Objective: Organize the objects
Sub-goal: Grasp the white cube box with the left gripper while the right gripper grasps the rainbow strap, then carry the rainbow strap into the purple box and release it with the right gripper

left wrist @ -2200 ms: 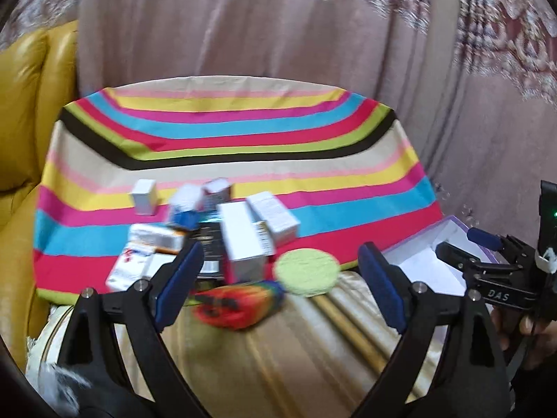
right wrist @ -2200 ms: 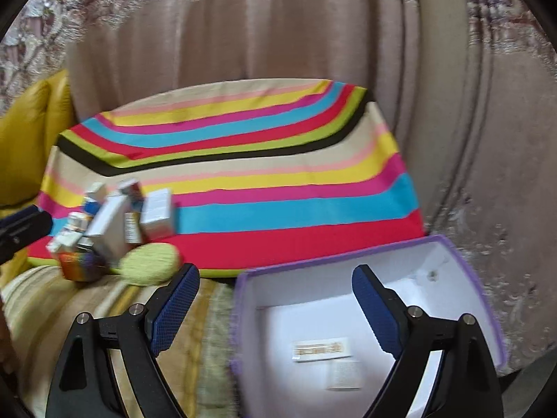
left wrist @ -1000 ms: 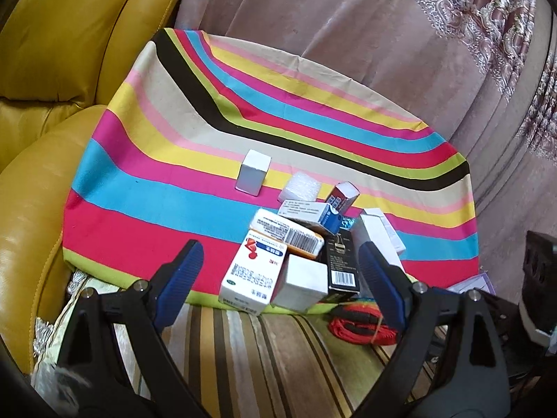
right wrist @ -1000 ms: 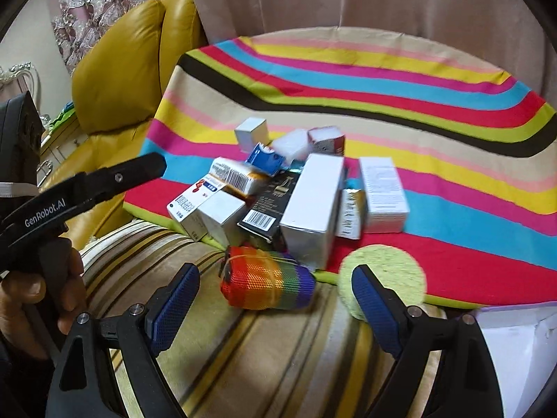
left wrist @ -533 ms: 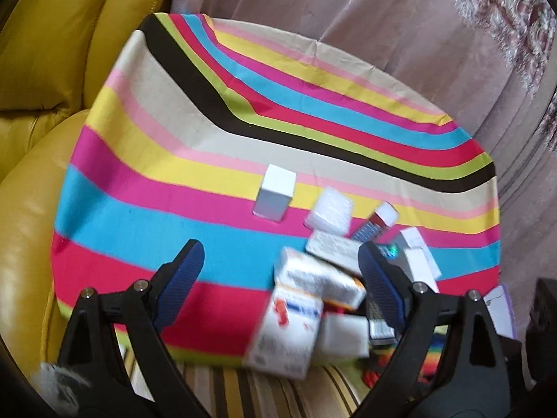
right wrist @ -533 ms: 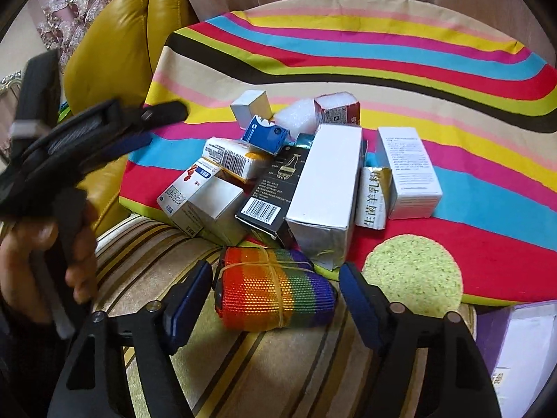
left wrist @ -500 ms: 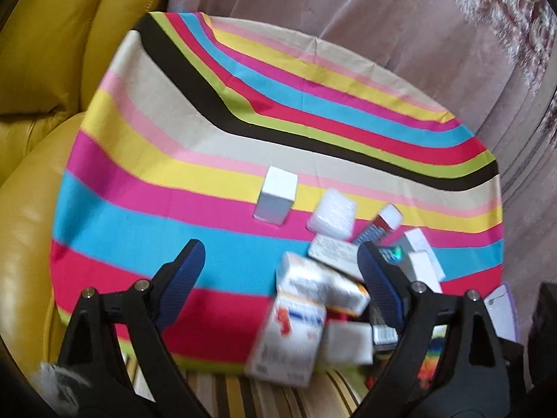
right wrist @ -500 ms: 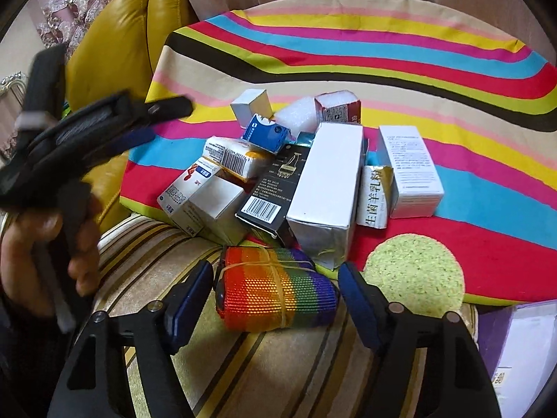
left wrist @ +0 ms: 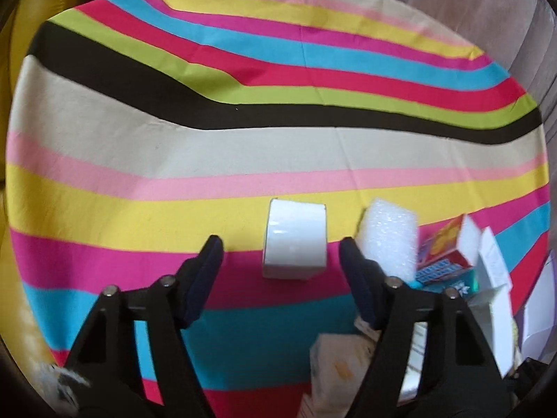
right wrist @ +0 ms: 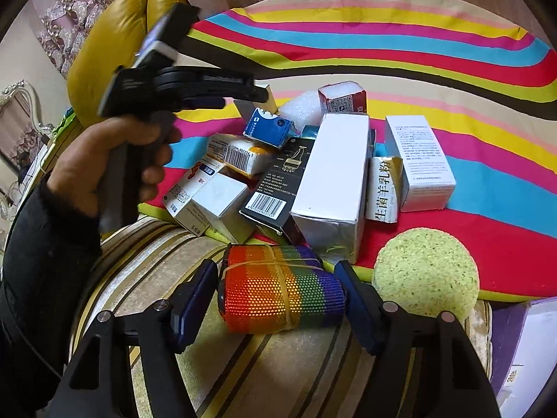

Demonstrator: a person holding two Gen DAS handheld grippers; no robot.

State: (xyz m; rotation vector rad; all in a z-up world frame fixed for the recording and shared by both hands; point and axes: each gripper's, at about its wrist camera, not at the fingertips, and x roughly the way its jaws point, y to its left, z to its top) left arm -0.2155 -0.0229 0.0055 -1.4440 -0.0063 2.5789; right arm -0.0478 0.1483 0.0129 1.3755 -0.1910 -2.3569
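We start with the striped cloth (left wrist: pixel 243 160) that covers the surface, then the heap of boxes (right wrist: pixel 327 174) crowded at its near edge. The rainbow mesh roll (right wrist: pixel 282 289) lies just off the cloth on the striped cushion (right wrist: pixel 174 264), and the small white box (left wrist: pixel 296 240) stands apart from the heap, beside a foam block (left wrist: pixel 390 237).

Our right gripper (right wrist: pixel 276 299) has its fingers closing around the roll — one on each end, but we cannot tell that either pad presses yet. Our left gripper (left wrist: pixel 280 264) is narrowing too, the white box just ahead of the tips and not between them.

The risks, as we judge them: the soft roll could squirm out endwise on the yielding cushion — and the left fingers could clip the foam block or nudge the box away.
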